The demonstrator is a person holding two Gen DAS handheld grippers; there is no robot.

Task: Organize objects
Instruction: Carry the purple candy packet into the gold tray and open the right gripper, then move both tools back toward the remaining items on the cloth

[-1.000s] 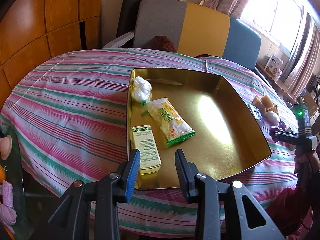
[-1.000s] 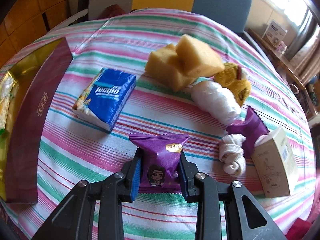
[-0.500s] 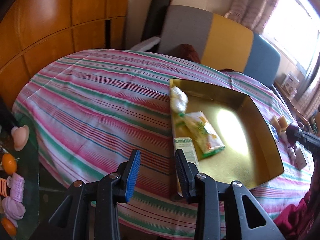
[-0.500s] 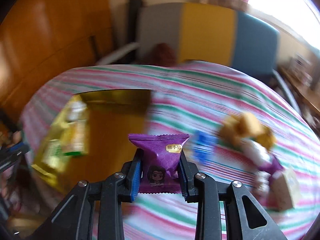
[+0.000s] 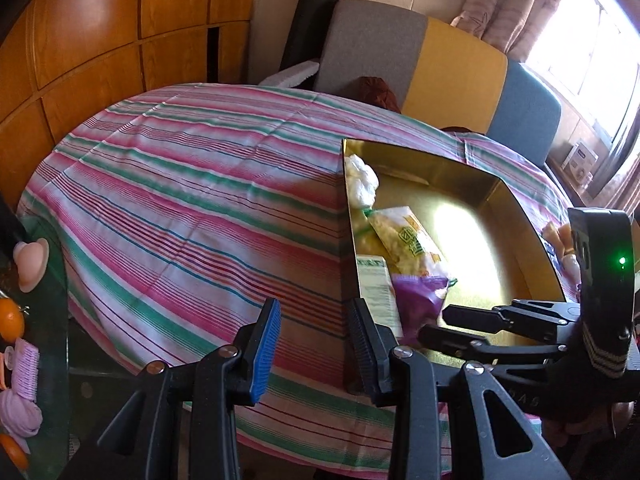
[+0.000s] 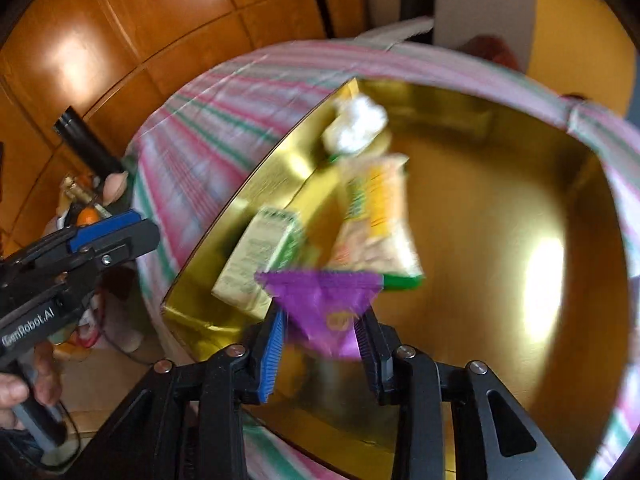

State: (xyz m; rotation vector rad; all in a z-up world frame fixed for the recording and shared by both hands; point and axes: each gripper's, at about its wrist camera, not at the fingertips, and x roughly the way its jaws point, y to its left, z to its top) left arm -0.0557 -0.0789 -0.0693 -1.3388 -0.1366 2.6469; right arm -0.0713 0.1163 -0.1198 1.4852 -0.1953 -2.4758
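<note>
A gold tray (image 5: 500,280) (image 6: 500,220) lies on the striped tablecloth (image 5: 200,208). In it are a white wrapped ball (image 5: 362,184) (image 6: 356,128), a yellow snack bag (image 5: 408,240) (image 6: 376,216) and a green-and-white box (image 5: 376,284) (image 6: 256,256). My right gripper (image 6: 320,314) (image 5: 434,322) hangs over the tray's near left corner. Its jaws are opening, and a purple snack packet (image 6: 320,300) (image 5: 420,300) slips down, tilted, between them. My left gripper (image 5: 312,312) (image 6: 120,228) stands open with nothing in it, over the cloth just left of the tray.
A grey, yellow and blue sofa (image 5: 440,60) stands behind the table, with wood panelling (image 5: 100,40) to the left. A glass side table (image 5: 52,320) with small toys is at the near left. Yellow cakes (image 5: 560,236) lie right of the tray.
My right gripper swung from the pile on the right over to the tray with the purple packet; its jaws have loosened and the packet sits lower. My left gripper drifted left off the tray.
</note>
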